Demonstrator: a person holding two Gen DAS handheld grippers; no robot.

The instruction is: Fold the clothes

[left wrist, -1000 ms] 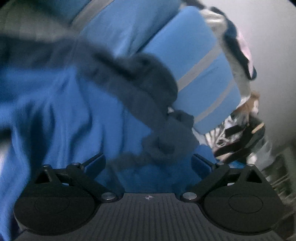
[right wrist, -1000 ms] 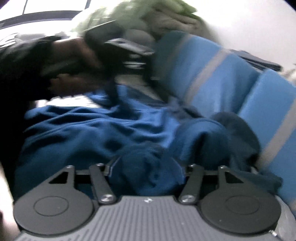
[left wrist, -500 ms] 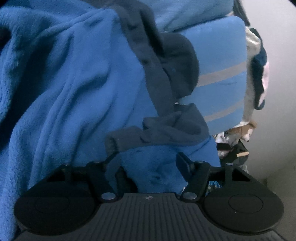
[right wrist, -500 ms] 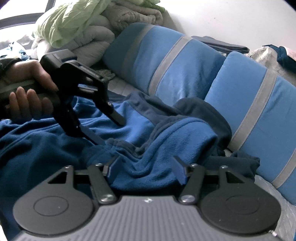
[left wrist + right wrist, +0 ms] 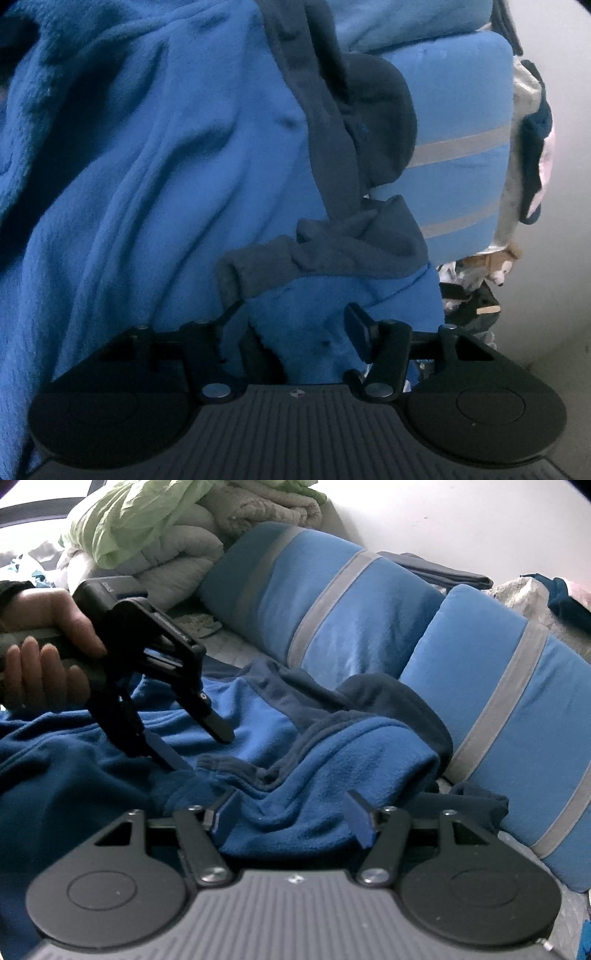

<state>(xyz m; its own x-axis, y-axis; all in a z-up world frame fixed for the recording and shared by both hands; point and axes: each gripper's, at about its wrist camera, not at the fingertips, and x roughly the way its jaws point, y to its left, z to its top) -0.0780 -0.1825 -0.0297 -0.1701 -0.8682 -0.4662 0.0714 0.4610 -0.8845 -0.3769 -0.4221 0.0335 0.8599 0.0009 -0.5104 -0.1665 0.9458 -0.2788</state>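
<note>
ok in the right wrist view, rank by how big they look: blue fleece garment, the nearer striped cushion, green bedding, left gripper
1. blue fleece garment
2. nearer striped cushion
3. green bedding and left gripper look about alike; the bedding lies farther off, so no ranking between them.

**Blue fleece garment lies rumpled against the cushions**

A bright blue fleece garment with dark navy trim (image 5: 332, 760) is spread in a crumpled heap over a soft surface, its nap thick and fuzzy. Deep folds and ridges run across the blue body (image 5: 155, 177). A navy band (image 5: 328, 147) runs along one edge of the blue panel and ends in a bunched, twisted knot of navy cloth (image 5: 332, 251). A rounded navy part (image 5: 388, 698), shaped like a hood or collar, rests up against the striped blue cushions behind it. One blue fold (image 5: 369, 746) humps up over the navy cloth. Nothing of it is folded flat yet.
</note>
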